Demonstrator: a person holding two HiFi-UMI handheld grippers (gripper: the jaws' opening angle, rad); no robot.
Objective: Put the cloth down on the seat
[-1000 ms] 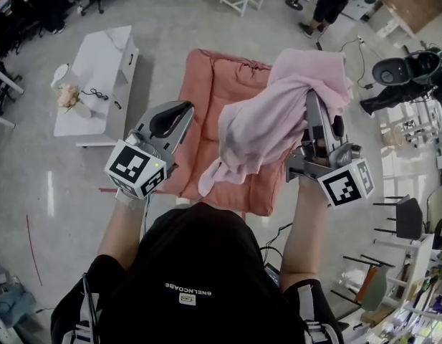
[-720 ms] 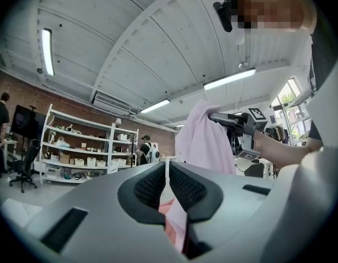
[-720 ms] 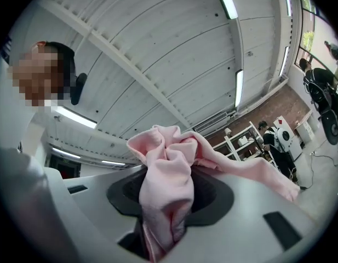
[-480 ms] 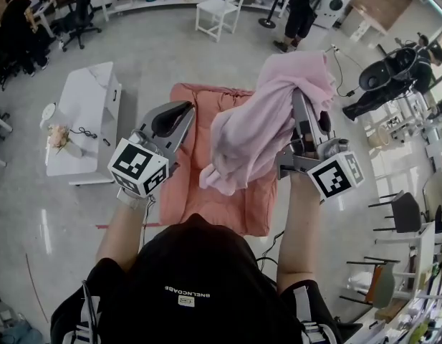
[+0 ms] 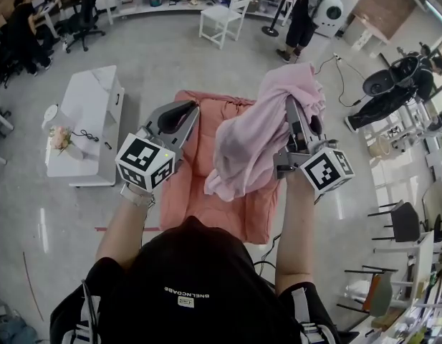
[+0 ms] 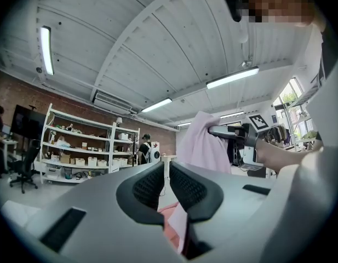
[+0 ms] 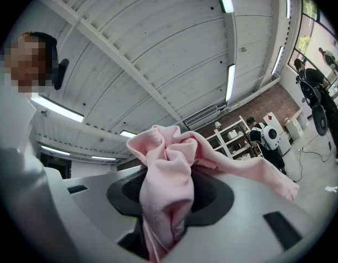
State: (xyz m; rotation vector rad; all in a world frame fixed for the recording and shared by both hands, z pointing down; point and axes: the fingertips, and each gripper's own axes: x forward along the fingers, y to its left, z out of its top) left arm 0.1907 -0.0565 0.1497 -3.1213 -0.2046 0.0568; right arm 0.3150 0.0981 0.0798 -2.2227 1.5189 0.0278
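The right claw point(image 5: 292, 113) is raised above the salmon-pink cushioned seat point(image 5: 195, 170) and is clamped on the pale pink terry cloth point(image 5: 253, 145). In the right gripper view a thick bunch of the fabric is squeezed between the two dark pads, with folds bulging out above them and a long flap trailing off to the right. In the head view the cloth drapes over the claw's tip and hangs down its inner side in a loose mass. Its lowest corner hangs over the middle of the seat, and I cannot tell whether it touches the cushion.

The left claw point(image 5: 179, 111) is held up beside the cloth, over the seat's left edge, and is apart from the fabric. Its jaws are together with nothing between them, as the left gripper view shows.

A low white desk point(image 5: 92, 113) stands on the grey floor to the left of the seat, and a white chair point(image 5: 222, 16) stands further back.
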